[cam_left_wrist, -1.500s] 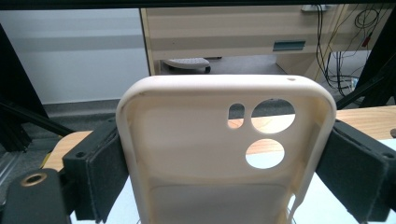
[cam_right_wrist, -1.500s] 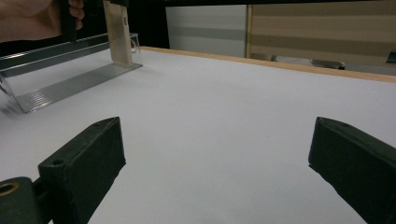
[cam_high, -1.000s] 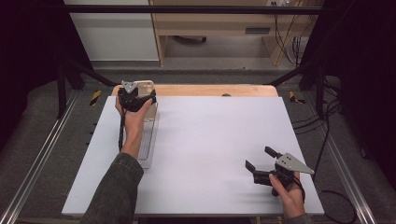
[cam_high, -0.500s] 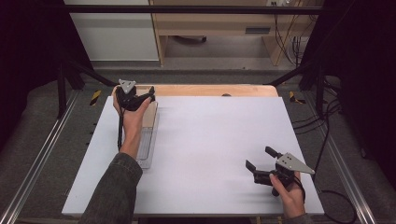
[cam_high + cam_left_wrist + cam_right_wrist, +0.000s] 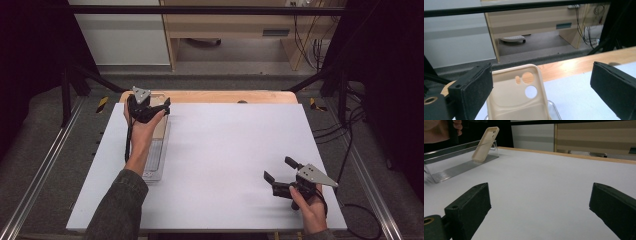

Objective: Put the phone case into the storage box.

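- Looking down in the high view, the left gripper point(image 5: 159, 109) hovers at the far end of the clear ribbed plastic stand point(image 5: 156, 159), jaws spread and holding nothing; the right gripper point(image 5: 280, 170) rests near the table's front right corner, well apart, so the left one is much nearer.
- Following the left gripper view, the beige plastic phone case point(image 5: 520, 97) stands just below and between the open jaws, its long axis running away toward the camera holes at the top.
- Turning to the right gripper view, the case point(image 5: 485, 144) clearly leans tilted against the stand point(image 5: 461, 167); here too the jaws are wide apart and empty.
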`<state>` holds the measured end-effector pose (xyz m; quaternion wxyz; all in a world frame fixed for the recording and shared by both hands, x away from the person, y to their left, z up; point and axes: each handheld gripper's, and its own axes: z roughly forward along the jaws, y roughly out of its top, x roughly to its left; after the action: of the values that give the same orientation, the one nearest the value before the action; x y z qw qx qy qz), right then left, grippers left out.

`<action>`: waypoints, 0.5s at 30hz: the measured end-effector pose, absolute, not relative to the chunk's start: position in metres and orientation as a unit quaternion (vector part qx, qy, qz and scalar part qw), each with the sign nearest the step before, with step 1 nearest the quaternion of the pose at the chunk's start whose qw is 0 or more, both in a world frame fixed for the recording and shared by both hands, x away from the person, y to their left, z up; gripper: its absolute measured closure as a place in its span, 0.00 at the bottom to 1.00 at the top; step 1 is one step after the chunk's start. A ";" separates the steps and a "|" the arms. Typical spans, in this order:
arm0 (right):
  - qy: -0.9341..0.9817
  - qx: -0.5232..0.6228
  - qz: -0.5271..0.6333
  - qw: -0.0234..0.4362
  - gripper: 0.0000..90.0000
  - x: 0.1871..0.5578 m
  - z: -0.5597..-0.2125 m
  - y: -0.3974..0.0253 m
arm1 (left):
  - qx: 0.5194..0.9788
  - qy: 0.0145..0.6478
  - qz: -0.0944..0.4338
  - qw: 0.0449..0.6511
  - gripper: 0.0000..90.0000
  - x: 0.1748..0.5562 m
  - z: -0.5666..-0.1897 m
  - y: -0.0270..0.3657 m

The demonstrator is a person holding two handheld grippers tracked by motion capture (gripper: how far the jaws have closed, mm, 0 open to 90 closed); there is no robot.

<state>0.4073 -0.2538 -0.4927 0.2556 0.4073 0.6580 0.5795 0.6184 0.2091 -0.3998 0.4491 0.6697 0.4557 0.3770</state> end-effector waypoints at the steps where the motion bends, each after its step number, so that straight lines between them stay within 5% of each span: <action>1: 0.658 0.406 0.580 0.256 0.04 0.407 -0.493 -0.254 | 0.674 0.452 0.377 0.448 0.04 0.617 -0.399 0.208; 15: 0.658 0.404 0.582 0.254 0.04 0.407 -0.493 -0.254 | 0.694 0.421 0.376 0.447 0.05 0.601 -0.388 0.199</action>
<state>0.4066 -0.2538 -0.4928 0.2543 0.4037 0.6584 0.5821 0.6009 0.1985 -0.3878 0.4467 0.6942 0.4213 0.3755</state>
